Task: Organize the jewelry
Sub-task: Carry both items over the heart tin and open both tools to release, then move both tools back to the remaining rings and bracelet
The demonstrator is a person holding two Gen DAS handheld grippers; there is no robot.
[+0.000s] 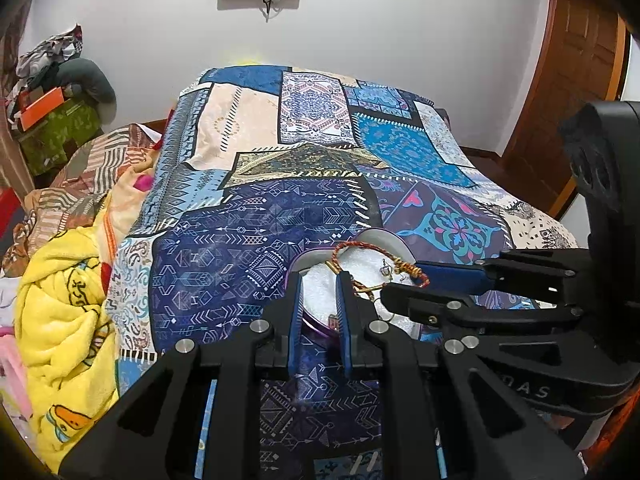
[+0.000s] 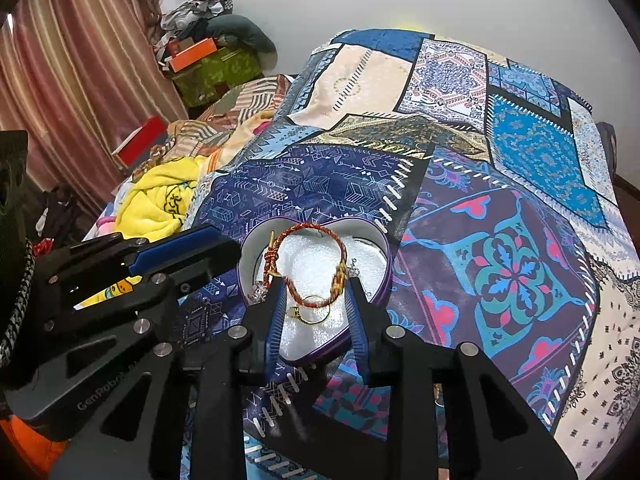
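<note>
Two sets of tongs meet over a heart-shaped purple box (image 2: 320, 354) on a patchwork bedspread (image 2: 500, 264), mid-way through a jewelry tidy-up. The right tongs (image 2: 316, 300) stand spread, their blue pads either side of a red-and-gold braided bracelet (image 2: 312, 236) that lies on the box's white lining, partly draped over the rim; whether a pad touches it cannot be told. A gold ring (image 2: 316, 309) sits between those pads, just below the bracelet. The left tongs (image 1: 320, 280) are pressed nearly together at the box's near rim (image 1: 316, 325), and whether they pinch it is unclear. Judged from this, the bracelet's overhanging loop could snag a pad as the right tongs withdraw and be dragged out, and the light box could tip on the soft bed if nudged.
</note>
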